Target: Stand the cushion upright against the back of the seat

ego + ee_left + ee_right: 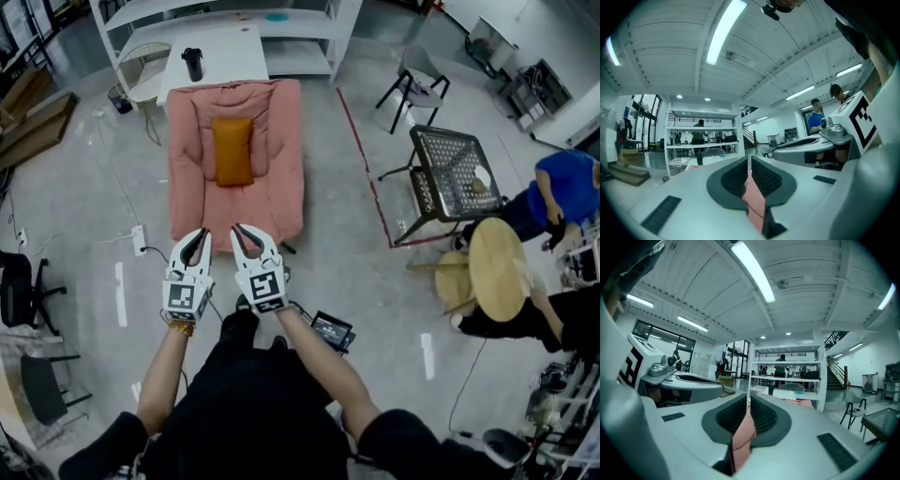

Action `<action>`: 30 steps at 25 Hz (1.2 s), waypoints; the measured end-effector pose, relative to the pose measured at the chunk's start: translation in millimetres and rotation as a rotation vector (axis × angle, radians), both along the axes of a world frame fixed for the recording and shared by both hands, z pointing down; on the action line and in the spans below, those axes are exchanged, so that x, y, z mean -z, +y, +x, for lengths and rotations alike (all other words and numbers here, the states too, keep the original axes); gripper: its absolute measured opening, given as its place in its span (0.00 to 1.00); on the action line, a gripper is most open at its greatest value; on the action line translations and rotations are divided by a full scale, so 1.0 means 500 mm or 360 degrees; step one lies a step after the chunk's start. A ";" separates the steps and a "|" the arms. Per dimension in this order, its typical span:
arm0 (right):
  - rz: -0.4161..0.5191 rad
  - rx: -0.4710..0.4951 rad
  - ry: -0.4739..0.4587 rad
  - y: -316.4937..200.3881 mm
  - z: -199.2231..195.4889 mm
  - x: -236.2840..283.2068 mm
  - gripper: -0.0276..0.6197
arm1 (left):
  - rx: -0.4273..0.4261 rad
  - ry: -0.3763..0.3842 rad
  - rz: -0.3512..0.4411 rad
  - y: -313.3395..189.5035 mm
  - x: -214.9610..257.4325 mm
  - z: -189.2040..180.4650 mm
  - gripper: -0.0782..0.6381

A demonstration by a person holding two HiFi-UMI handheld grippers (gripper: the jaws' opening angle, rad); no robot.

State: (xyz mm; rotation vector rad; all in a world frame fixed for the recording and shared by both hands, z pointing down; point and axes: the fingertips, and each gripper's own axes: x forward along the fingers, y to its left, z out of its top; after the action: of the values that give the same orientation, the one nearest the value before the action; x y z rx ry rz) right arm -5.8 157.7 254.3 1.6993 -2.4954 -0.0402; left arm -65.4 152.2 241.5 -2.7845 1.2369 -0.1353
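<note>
Both of your tongs are close in front of you, side by side. The left tongs have the jaws together and hold nothing. The right tongs are closed in the same way and are also empty. The pink that shows in the narrow slit of each pair is, I think, only the seat seen behind them, not cloth in the grip.

Just beyond the tips, the pink seat lies on the floor, with its back part at the far end. The orange cushion rests in the middle of the seat, toward the back, well apart from both tongs. From above it seems to lean on the back, but the steep view does not show if it really stands or lies flat. If it stands, the task looks finished and nothing is left; if not, you must go back and lift it.

Behind the seat is a white worktop with a dark cup.
</note>
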 end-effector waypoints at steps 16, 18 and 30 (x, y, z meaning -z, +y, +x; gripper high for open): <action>0.0034 0.0117 0.0002 0.281 -0.011 -0.004 0.09 | 0.0002 0.0038 0.0039 0.291 -0.008 0.046 0.16; 0.0038 0.0126 0.0004 0.293 -0.025 -0.001 0.09 | -0.0009 0.0046 0.0031 0.307 -0.010 0.038 0.16; 0.0050 0.0075 0.0044 0.300 -0.090 -0.035 0.08 | -0.0008 0.0043 0.0014 0.312 -0.049 -0.063 0.16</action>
State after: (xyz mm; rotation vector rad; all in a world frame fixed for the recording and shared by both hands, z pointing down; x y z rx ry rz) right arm -50.9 307.5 271.5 1.6400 -2.5272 -0.1070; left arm -97.0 308.2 266.0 -2.7913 1.2329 -0.0922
